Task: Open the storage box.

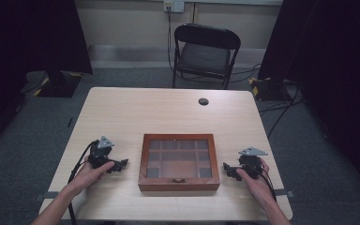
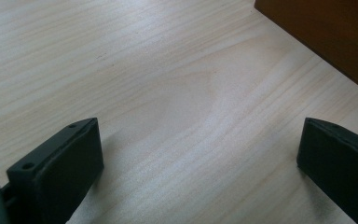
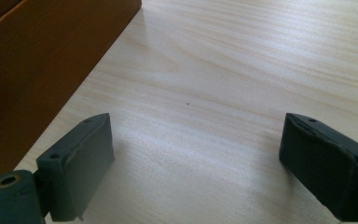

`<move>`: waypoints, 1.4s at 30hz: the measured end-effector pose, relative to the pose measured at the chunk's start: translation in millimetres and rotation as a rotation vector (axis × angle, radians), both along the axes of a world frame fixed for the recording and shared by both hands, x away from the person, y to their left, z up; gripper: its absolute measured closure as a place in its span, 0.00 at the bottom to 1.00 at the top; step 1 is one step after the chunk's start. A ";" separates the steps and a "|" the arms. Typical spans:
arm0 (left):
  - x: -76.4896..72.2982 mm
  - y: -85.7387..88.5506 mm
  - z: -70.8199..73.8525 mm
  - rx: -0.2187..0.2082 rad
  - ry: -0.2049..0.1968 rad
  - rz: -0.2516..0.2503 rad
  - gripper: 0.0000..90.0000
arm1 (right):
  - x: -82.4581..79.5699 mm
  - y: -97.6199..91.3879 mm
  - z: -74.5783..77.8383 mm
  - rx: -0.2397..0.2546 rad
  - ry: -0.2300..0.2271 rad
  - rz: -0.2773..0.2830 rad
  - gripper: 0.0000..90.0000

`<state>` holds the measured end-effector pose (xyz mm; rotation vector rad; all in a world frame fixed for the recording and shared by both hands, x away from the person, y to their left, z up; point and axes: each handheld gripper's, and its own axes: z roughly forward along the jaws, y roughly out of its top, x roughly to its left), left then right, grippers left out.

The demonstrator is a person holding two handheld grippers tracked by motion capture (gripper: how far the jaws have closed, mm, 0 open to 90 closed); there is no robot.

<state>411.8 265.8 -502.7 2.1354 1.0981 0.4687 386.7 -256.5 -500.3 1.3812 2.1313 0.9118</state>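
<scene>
A brown wooden box [image 1: 178,161] with a glass lid over several compartments lies shut near the table's front edge, a small metal clasp [image 1: 178,179] on its front. My left gripper [image 1: 121,164] rests on the table to the left of the box, held in a hand, jaws pointing at it. In the left gripper view the left gripper [image 2: 200,154] stands wide open over bare wood, the box's side [image 2: 335,37] at the upper right. My right gripper [image 1: 227,168] sits to the right of the box. Its jaws [image 3: 196,163] are open and empty, the box's side [image 3: 37,70] at the left.
The light wooden table [image 1: 168,112] has a round cable hole [image 1: 203,101] near its far edge. A black folding chair [image 1: 205,54] stands behind the table. Dark curtains hang at both sides, and cables lie on the floor at the right.
</scene>
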 end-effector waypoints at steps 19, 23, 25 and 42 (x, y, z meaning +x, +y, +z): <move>1.9 -2.6 7.6 0.035 0.054 0.001 0.04 | -0.5 1.2 13.1 -0.012 0.032 0.030 0.17; 0.3 -6.4 15.7 0.038 0.060 -0.024 0.17 | 0.5 0.7 11.2 -0.022 0.041 0.034 0.17; -5.3 -11.9 28.0 -0.018 0.031 -0.050 0.18 | 0.8 -0.1 10.8 -0.018 0.042 0.032 0.17; -26.1 -43.9 64.9 -0.105 -0.045 -0.180 0.18 | 1.5 -1.2 6.3 -0.029 0.049 0.026 0.15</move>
